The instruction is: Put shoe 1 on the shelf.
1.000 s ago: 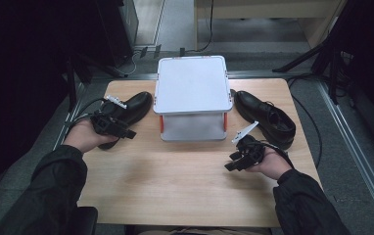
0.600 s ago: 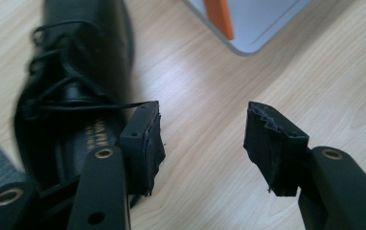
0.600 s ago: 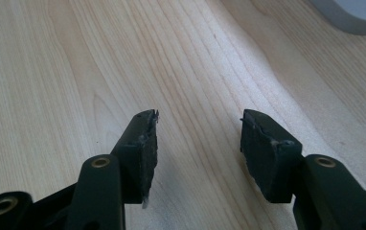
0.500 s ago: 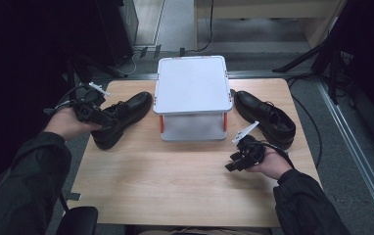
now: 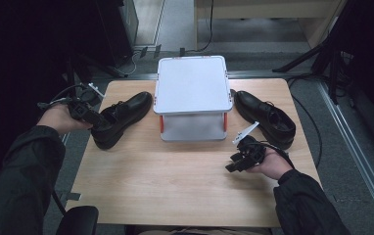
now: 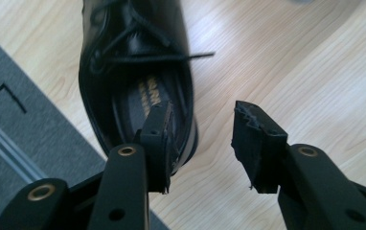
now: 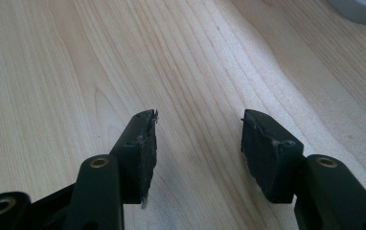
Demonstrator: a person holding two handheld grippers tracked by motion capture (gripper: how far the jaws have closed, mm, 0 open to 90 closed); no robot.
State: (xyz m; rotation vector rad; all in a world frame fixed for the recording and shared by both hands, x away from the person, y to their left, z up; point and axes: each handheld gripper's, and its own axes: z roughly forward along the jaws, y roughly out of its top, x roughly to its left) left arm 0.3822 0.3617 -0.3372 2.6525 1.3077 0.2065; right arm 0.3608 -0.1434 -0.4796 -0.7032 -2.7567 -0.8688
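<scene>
Your left gripper [image 5: 89,116] is over at the left edge of the table [image 5: 175,196], right at the heel end of the left shoe [image 5: 121,117]. In the left gripper view the jaws stand about half open and have just been closing. One jaw is poking into the shoe's opening over the insole, the other is out over bare wood beside the heel, so the heel wall [image 6: 183,143] sits between them. From what I can see the pads aren't pressing on it yet, so no real grip.

That shoe lies on its sole, toe pointing toward the white box [image 5: 193,95], heel near the table's left edge. Laces are loose across the top.

Your right gripper [image 5: 239,159] hangs low over the table in front of the box's right corner. Jaws are apart with nothing between them, just wood grain underneath in the right gripper view.

The right shoe [image 5: 266,117] sits on the other side of the box, just beyond your right hand [image 5: 273,164], toe toward the far edge of the table. The box stands between the two shoes, lid on.
</scene>
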